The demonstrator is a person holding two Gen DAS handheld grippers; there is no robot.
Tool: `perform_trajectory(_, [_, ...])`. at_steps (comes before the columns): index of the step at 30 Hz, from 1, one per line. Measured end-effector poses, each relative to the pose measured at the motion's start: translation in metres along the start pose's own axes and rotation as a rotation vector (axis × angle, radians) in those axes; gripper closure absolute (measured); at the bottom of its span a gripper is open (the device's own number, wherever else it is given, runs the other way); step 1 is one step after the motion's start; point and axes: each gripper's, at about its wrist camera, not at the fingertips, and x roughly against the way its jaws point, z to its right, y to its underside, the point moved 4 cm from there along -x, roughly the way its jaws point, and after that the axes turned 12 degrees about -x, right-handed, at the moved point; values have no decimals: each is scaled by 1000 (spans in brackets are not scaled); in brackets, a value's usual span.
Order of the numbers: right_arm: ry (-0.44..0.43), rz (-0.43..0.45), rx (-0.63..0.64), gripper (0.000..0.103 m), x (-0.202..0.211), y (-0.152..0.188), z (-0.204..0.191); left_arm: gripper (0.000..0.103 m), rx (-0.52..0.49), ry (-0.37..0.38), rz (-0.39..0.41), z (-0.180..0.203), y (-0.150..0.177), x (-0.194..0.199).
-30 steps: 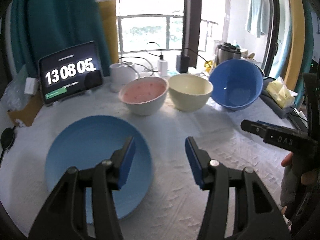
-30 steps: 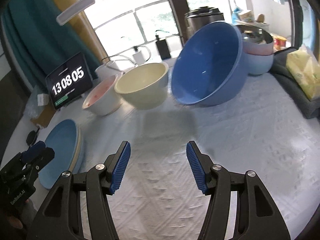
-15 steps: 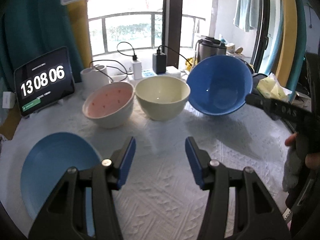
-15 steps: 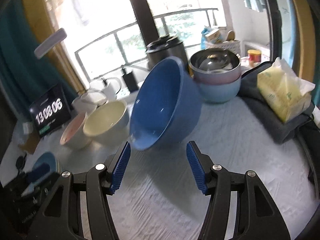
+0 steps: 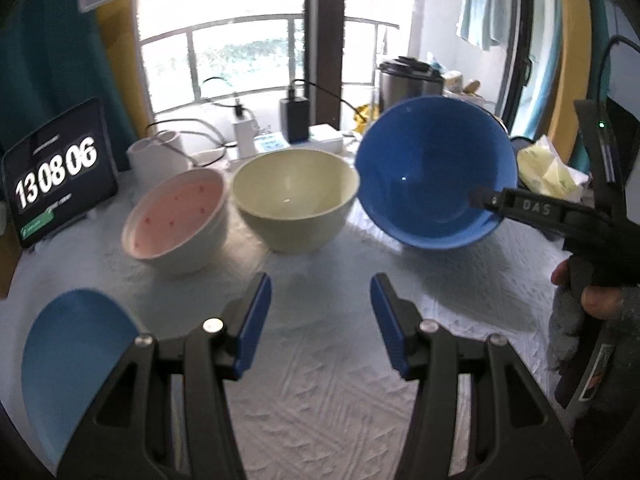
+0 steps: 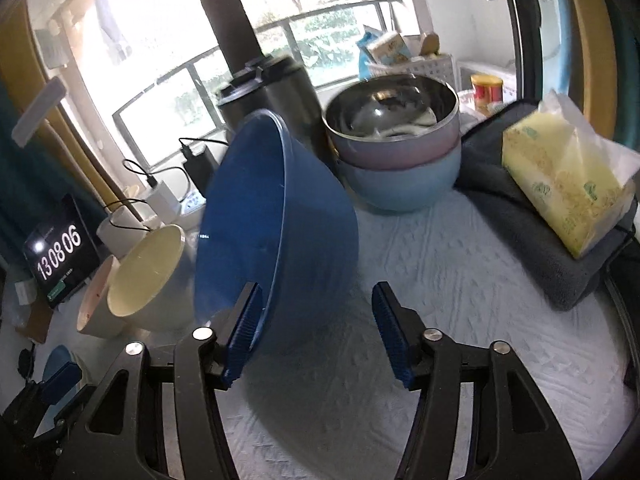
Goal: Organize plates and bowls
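A dark blue bowl [image 5: 432, 176] stands tilted on its edge on the white cloth, beside a cream bowl [image 5: 294, 196] and a pink-lined white bowl [image 5: 178, 220]. A light blue plate [image 5: 68, 356] lies at the near left. My left gripper [image 5: 320, 320] is open and empty above the cloth in front of the bowls. My right gripper [image 6: 316, 336] is open, its left fingertip [image 6: 244, 332] at the dark blue bowl's [image 6: 276, 232] rim, which sits between the jaws. The right gripper also shows in the left wrist view [image 5: 532, 210] at the bowl's right rim.
Two stacked bowls, steel-lined pink on light blue [image 6: 396, 148], stand behind the blue bowl by a metal pot [image 6: 268, 92]. A tissue pack [image 6: 568, 184] lies on a grey towel at right. A clock tablet [image 5: 56, 172], white mug [image 5: 156, 156] and chargers line the back.
My left gripper has swung right, from over the blue plate toward the bowls. My right gripper has moved forward up to the tilted dark blue bowl's rim.
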Motion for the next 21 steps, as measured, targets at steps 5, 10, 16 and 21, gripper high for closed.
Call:
perform_trajectory(5, [37,-27,-13,81,-9,4,18,50,-22,49,30,16,-16,-14])
perform_trajectory(10, [54,-43,-30,89,-11,6,40,50,-49,82,60,30,-31,-30])
perform_trajectory(16, [39,-39,-28,89,-5,8,55,50,-58,168,83,51,-42,-40])
perform_trajectory(21, [29,-43,-23,89,-2,8,62,50,-64,180,94,65,-48,-52])
